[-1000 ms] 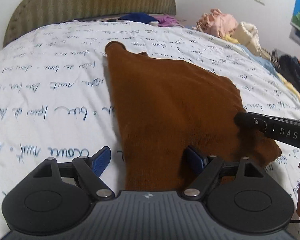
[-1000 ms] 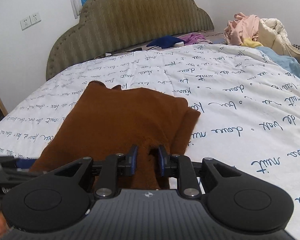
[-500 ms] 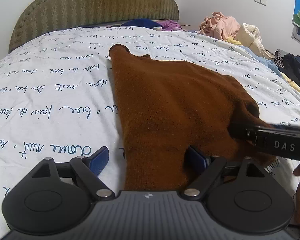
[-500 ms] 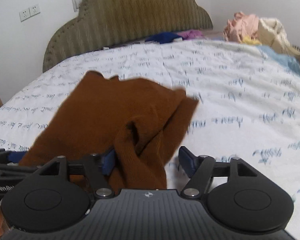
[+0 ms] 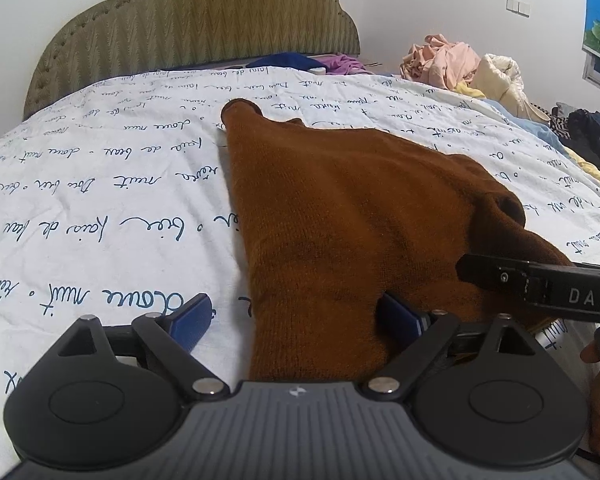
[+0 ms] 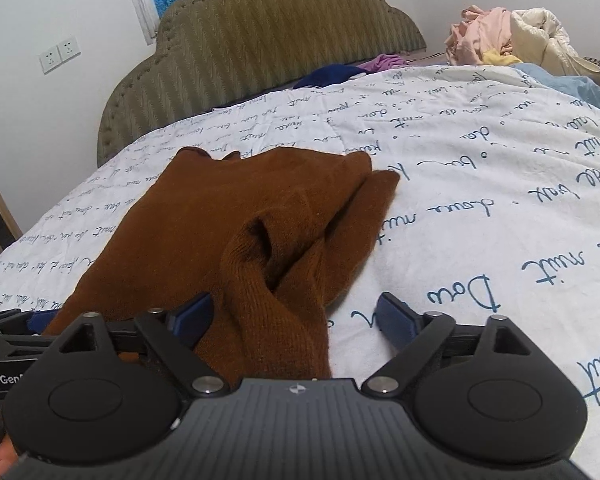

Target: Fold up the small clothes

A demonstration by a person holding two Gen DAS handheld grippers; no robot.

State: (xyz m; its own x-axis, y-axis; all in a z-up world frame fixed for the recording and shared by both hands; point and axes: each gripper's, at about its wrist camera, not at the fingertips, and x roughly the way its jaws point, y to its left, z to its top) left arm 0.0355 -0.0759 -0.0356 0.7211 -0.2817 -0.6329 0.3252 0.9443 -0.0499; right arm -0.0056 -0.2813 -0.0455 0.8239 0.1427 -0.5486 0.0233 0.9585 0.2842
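Note:
A brown knit garment (image 5: 340, 216) lies partly folded on the white bedspread with blue script (image 5: 100, 184). My left gripper (image 5: 296, 320) is open, its jaws wide apart around the garment's near left edge. My right gripper (image 6: 296, 316) is open too; a rumpled sleeve of the garment (image 6: 276, 280) lies between its jaws, not pinched. The right gripper's black body (image 5: 540, 284) shows at the right of the left wrist view, resting over the garment's near right corner. The left gripper shows at the lower left of the right wrist view (image 6: 4, 332).
A padded olive headboard (image 5: 196, 24) stands at the far end. A heap of pink and cream clothes (image 5: 460, 64) lies at the far right, dark clothes (image 5: 588, 136) beyond the bed's right edge, and blue and purple clothes (image 5: 300, 62) by the headboard.
My right gripper was shut on the garment's sleeve a second ago; it has opened and let the sleeve drop into a rumpled fold. My left gripper stays open and has risen slightly.

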